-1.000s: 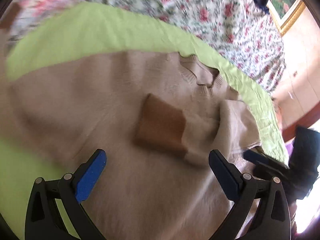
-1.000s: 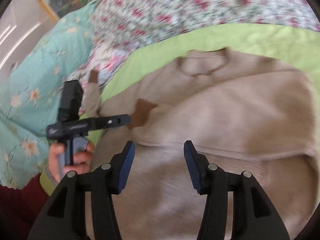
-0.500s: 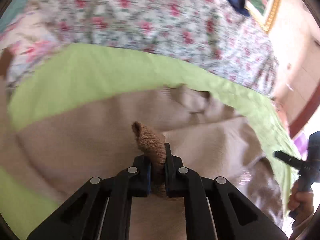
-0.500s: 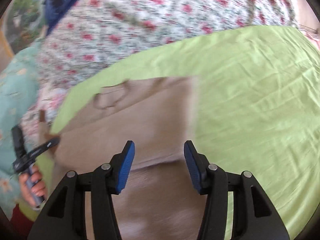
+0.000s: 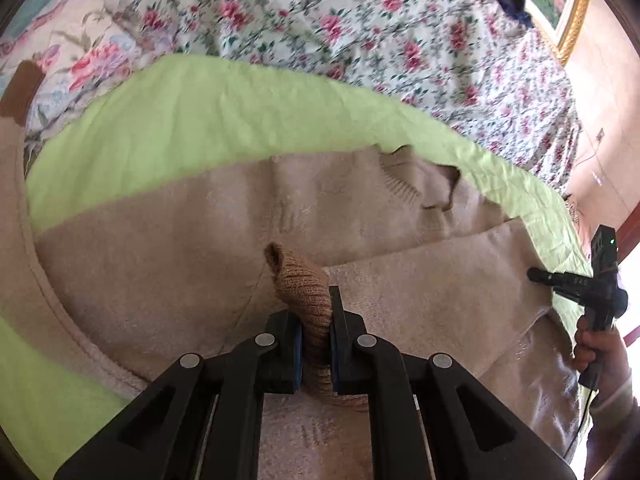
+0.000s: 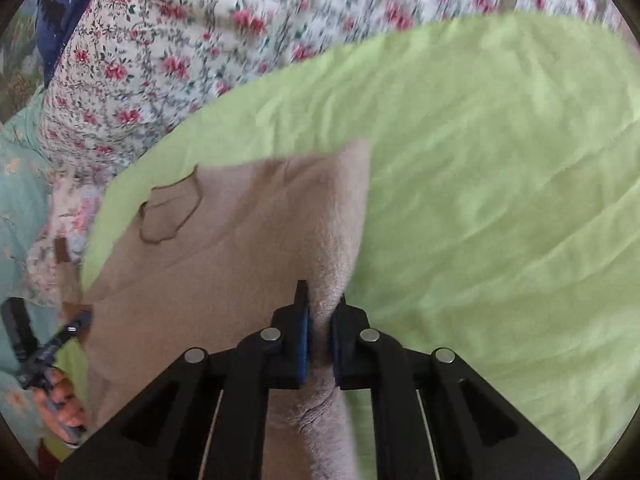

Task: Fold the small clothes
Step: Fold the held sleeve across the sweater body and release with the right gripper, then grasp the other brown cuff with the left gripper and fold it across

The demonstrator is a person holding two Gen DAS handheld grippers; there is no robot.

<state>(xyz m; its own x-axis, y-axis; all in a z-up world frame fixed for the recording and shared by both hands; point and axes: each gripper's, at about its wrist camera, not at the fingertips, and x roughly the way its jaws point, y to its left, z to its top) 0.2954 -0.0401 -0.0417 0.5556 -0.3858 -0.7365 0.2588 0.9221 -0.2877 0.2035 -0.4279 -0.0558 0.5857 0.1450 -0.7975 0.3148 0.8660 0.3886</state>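
Observation:
A beige knit sweater (image 5: pixel 160 248) lies on a lime green sheet (image 5: pixel 192 120), its neckline (image 5: pixel 424 188) toward the back. My left gripper (image 5: pixel 316 344) is shut on the darker brown ribbed sleeve cuff (image 5: pixel 300 284), which stands up between the pads over the sweater's body. My right gripper (image 6: pixel 320 332) is shut on the sweater's right folded edge (image 6: pixel 340 256); the neckline (image 6: pixel 168 216) shows to its left. The right gripper also shows in the left wrist view (image 5: pixel 592 280), and the left gripper shows in the right wrist view (image 6: pixel 44 352).
A floral bedspread (image 5: pixel 360 32) lies behind the green sheet (image 6: pixel 500 180). The other brown cuff (image 5: pixel 20 88) rests at the far left on the floral fabric. A teal flowered cloth (image 6: pixel 20 200) is at the left. A gold picture frame (image 5: pixel 572 20) and wall are at the far right.
My left gripper closed on the brown cuff and lifted it. My right gripper swung right to the sweater's side edge and closed on it.

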